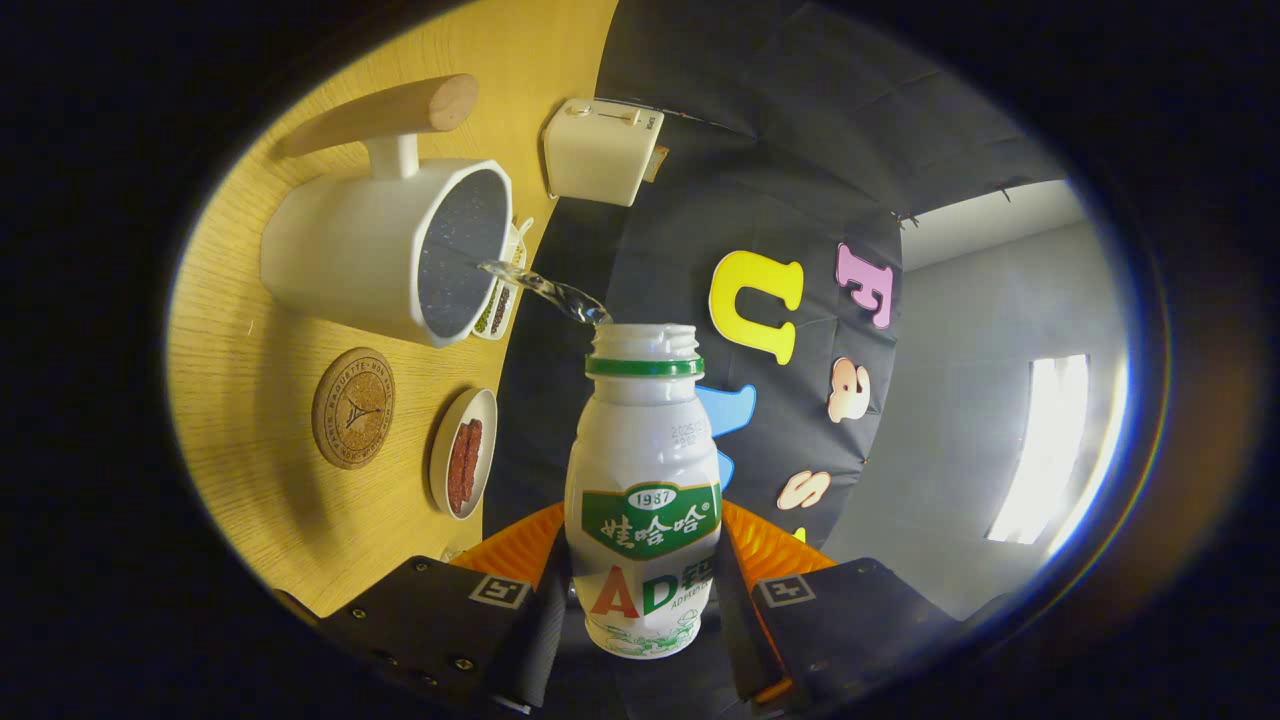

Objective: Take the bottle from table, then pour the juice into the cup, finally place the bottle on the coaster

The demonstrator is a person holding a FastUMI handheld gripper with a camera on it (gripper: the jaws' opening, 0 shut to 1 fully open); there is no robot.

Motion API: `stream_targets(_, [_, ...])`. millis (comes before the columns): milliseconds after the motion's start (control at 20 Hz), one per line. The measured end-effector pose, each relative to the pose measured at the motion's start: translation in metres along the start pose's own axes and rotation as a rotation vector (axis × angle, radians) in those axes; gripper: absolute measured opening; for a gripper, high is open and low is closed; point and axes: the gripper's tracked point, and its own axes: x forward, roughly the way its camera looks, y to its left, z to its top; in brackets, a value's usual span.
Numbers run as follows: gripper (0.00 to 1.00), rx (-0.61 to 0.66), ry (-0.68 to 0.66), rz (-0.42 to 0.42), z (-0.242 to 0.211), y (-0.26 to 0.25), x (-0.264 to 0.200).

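Note:
My gripper (640, 590) is shut on a small white bottle (642, 470) with a green neck ring and a green label. Both fingers press on its lower body. The view is rolled sideways, so the bottle is tipped toward the table. A thin clear stream (545, 290) leaves the bottle's open mouth and arcs into a white cup (360, 250) with a wooden handle, which stands on the wooden table (260, 460). A round cork coaster (353, 407) lies on the table beside the cup, off to the side of the bottle.
A small white dish (463, 452) holding reddish-brown food sits next to the coaster. Another small dish (500, 300) with dark bits lies behind the cup. A white toaster (600, 150) stands at the table's far end against the black cloth wall.

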Motion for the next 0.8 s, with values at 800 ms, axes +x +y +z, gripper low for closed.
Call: stream_targets(800, [0.68,-0.022,-0.007,-0.008,-0.0016,-0.0072,0.0002])
